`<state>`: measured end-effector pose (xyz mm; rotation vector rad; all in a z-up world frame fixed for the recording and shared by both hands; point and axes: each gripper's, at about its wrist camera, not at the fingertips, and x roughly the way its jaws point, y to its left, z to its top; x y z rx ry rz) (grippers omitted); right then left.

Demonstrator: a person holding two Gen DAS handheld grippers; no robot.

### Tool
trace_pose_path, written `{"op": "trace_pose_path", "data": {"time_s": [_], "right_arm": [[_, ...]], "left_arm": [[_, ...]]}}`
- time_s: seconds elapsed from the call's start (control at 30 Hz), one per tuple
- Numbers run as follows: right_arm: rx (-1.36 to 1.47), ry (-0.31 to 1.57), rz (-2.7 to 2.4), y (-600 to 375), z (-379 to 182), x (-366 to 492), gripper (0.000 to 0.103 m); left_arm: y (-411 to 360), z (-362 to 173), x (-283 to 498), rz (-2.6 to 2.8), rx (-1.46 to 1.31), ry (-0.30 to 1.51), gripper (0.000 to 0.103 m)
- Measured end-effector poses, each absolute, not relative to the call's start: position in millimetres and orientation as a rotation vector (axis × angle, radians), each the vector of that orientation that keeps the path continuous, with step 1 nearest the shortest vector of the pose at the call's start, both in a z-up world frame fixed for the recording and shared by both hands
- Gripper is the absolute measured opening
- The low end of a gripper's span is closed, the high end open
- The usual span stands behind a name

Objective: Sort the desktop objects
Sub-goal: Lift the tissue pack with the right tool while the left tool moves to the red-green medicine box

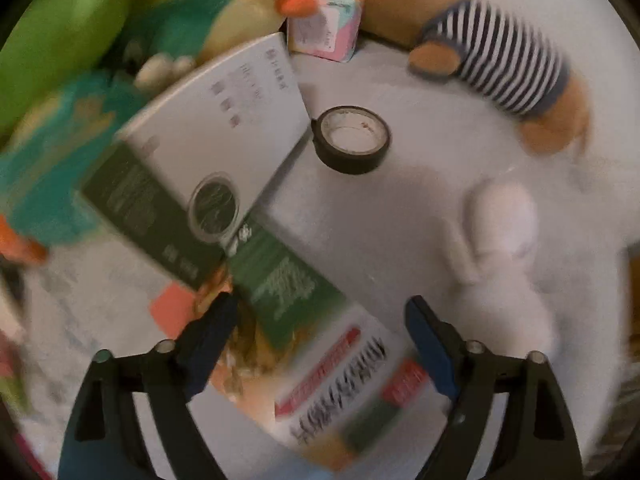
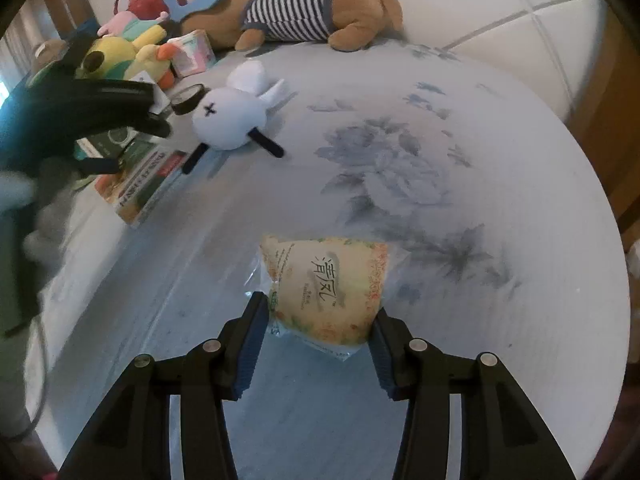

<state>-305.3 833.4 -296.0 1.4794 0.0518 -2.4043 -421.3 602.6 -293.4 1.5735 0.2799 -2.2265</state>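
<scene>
Tissue pack (image 2: 326, 292) clamped in right tool (image 2: 320, 334), books (image 1: 320, 360) under spread left tool (image 1: 320, 344)

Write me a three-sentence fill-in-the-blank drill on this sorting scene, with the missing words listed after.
1. The right gripper is shut on a pack of ____.
2. The brown plush dog wears a ____ shirt.
3. The black tape roll lies between the books and the ____ plush bunny.

Missing words: tissues; striped; white

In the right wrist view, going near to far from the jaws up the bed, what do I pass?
Right gripper shut on the tissue pack → white plush bunny → striped-shirt brown plush dog at the far edge.
</scene>
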Motion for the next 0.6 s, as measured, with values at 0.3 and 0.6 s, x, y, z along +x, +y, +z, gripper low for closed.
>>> {"op": "trace_pose_path", "data": {"time_s": [0.3, 0.6], "right_arm": [[1.436, 0.053, -2.342, 811, -294, -300, 0.048], [1.407, 0.148, -2.243, 754, -298, -283, 0.049]], "left_arm": [[577, -301, -347, -2.261, 1.676, 0.184, 0.103], [518, -308, -278, -2.338, 1.624, 0.289, 0.098]]}}
